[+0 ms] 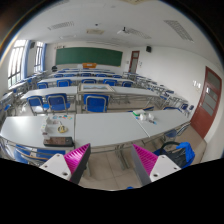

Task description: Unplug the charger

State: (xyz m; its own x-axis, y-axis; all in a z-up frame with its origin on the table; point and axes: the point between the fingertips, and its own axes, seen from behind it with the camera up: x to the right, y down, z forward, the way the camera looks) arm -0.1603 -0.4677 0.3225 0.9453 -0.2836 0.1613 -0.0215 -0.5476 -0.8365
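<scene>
My gripper [108, 156] is open, its two magenta pads [79, 160] wide apart with only floor showing between them. It is held high, short of a row of pale desks [105, 128]. A small cluster of objects [58, 126] lies on the desk ahead and to the left of the fingers, and another small cluster [146, 115] lies ahead to the right. I cannot tell which of them is the charger, and no cable or socket is clear.
This is a classroom with rows of desks and blue chairs [96, 102], and a green chalkboard [88, 56] on the far wall. A brown door [207, 100] is at the right and windows [17, 62] at the left. A blue object [181, 152] sits by the right finger.
</scene>
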